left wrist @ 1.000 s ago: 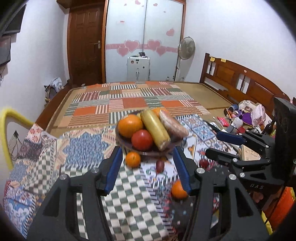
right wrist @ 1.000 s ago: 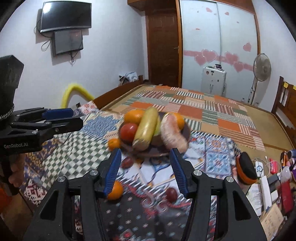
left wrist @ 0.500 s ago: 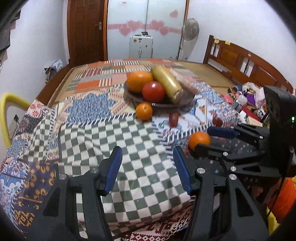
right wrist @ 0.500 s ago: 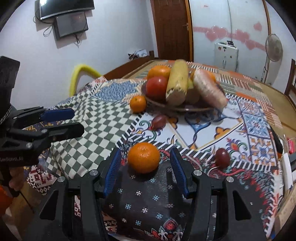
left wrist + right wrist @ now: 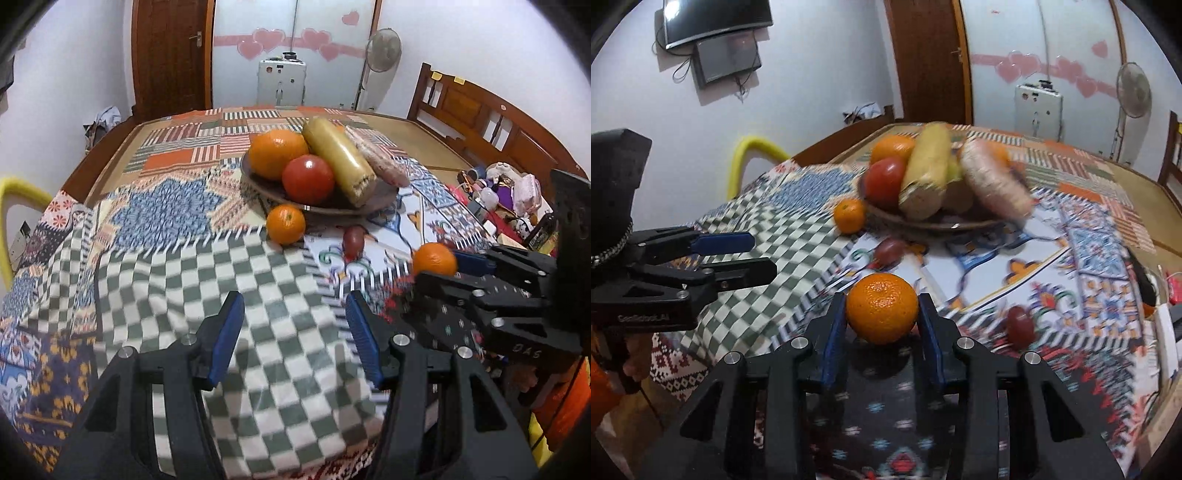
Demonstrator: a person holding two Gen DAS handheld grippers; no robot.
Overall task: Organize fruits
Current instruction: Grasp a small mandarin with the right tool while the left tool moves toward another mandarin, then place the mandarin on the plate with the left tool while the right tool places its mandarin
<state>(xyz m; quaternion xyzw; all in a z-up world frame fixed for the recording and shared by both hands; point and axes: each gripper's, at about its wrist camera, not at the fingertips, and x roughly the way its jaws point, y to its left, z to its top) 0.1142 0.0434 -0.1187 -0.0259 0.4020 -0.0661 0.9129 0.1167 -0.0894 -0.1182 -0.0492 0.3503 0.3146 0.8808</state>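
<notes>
A shallow dark bowl (image 5: 258, 181) sits on the patchwork cloth (image 5: 166, 206) covering the table, and everything else is easiest placed from it. In the bowl lie a large orange (image 5: 276, 153), a red tomato (image 5: 308, 179), a long yellow corn-like cob (image 5: 338, 160) and a pinkish, speckled sausage-shaped piece (image 5: 995, 182) along the far side. Just outside the bowl's near rim, touching the cloth, rests a small mandarin (image 5: 285, 224). A dark red date-like fruit (image 5: 353, 242) lies a little nearer to the grippers than that, and a second one (image 5: 1020, 326) lies further off, towards the cluttered side of the table.

The right gripper (image 5: 882, 317) points down at a slant, well on the near side of the bowl. Its blue pads are closing against the two flanks of another mandarin (image 5: 882, 308), which sits on the dark flowered patch of cloth.

The left gripper (image 5: 295, 325) also tilts downward, over the green-and-white checked patch nearer than the bowl, its fingers spread with only cloth between them. A hand (image 5: 637, 363) shows below it, on its grip.
</notes>
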